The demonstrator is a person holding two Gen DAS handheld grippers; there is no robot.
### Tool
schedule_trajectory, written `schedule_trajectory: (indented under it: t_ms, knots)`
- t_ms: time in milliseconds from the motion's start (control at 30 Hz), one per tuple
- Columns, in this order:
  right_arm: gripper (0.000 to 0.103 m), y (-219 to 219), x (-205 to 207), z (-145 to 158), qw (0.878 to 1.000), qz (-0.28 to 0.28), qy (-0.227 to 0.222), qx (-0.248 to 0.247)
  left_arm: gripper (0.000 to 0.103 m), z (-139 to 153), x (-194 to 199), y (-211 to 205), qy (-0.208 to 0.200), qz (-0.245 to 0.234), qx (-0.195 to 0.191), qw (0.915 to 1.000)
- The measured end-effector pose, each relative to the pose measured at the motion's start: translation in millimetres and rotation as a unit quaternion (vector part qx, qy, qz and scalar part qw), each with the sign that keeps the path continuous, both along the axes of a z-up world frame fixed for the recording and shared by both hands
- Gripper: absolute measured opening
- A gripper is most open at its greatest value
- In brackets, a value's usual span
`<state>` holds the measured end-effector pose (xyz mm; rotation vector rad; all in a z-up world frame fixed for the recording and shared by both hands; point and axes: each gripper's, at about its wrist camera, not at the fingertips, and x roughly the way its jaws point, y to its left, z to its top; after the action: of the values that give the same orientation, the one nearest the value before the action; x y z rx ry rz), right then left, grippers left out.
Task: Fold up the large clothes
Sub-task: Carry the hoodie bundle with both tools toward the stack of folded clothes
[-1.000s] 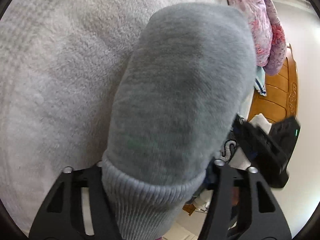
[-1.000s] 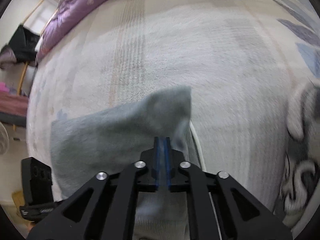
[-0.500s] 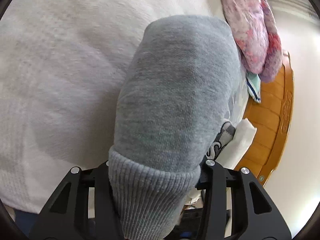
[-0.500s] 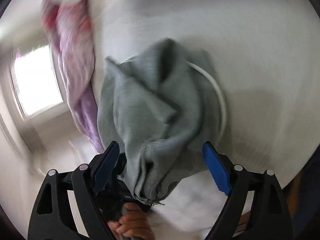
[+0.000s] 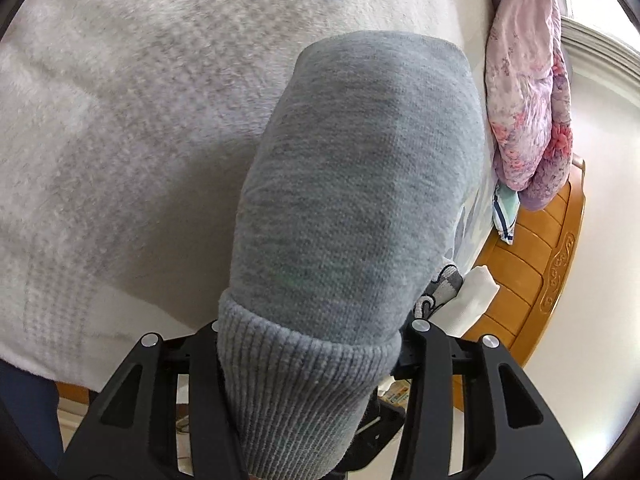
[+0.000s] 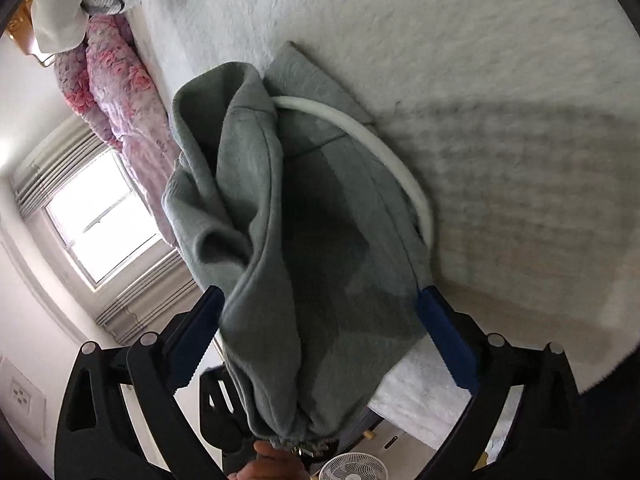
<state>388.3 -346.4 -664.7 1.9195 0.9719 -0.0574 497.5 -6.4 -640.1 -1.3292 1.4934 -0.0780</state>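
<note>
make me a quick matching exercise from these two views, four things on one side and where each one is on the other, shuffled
Things:
1. grey ribbed sleeve cuff
2. white drawstring cord
3. pink floral quilt
4. white electric fan

Places:
a. bunched at the bed's edge near the window
b. between the fingers of the left tool
c. curving along the grey hoodie on the fluffy white blanket
d. on the floor, at the bottom of the right view

Pairs: 1-b, 2-c, 3-a, 4-d

Grey garment (image 5: 360, 184) was matt fleecy knit w/ ribbed cuff (image 5: 296, 384), lower centre; blanket (image 5: 132, 120) fuzzy white; headboard (image 5: 536, 280) glossy wood, right.
</note>
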Motion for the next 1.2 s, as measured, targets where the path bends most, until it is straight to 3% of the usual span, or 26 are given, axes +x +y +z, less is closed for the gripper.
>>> schedule_trajectory:
  t_ms: [267, 433, 500, 533, 567, 633, 733, 867, 1033, 1200]
  knots:
    - [0.096, 7.8, 20.6, -9.0, 0.999, -0.013, -0.042, 0.029, 0.044, 0.1, -5.7, 9.8, 0.01, 0.003, -0.015, 0.9998]
    - [0.096, 9.3, 29.4, -13.4, 0.999, 0.004, -0.046, 0.017, 0.044, -5.3, -7.6, 12.2, 0.011, -0.007, -0.023, 0.9996]
    - [0.087, 6.5, 35.4, -3.8, 0.998, 0.036, -0.04, -0.012, 0.044, -3.4, -5.6, 11.3, 0.008, -0.009, -0.025, 0.9996]
    - [0.064, 3.6, 39.6, 6.5, 0.997, 0.056, -0.049, -0.033, 0.045, -0.7, -4.6, 10.9, 0.004, -0.011, -0.023, 0.9997]
    - [0.051, 0.3, 41.6, 15.1, 0.995, 0.068, -0.051, -0.048, 0.045, 5.0, -2.2, 11.2, -0.005, -0.017, -0.02, 0.9997]
    - [0.044, -7.4, 48.0, 39.6, 0.99, 0.099, -0.058, -0.082, 0.045, 20.3, 3.6, 7.8, -0.029, -0.038, -0.01, 0.9988]
    - [0.04, -19.9, 54.5, 84.3, 0.98, 0.131, -0.08, -0.129, 0.044, 54.3, 11.1, -4.5, -0.075, -0.067, -0.007, 0.9949]
    - [0.04, -45.0, 55.1, 138.7, 0.972, 0.137, -0.116, -0.155, 0.044, 110.9, 20.2, -30.3, -0.143, -0.106, -0.004, 0.984]
    - [0.04, -96.4, 47.1, 214.5, 0.958, 0.134, -0.173, -0.184, 0.044, 191.4, 30.5, -85.0, -0.229, -0.146, -0.004, 0.9624]
    - [0.04, -174.4, 35.3, 273.6, 0.942, 0.119, -0.213, -0.23, 0.044, 244.6, 47.3, -167.7, -0.293, -0.172, -0.031, 0.9401]
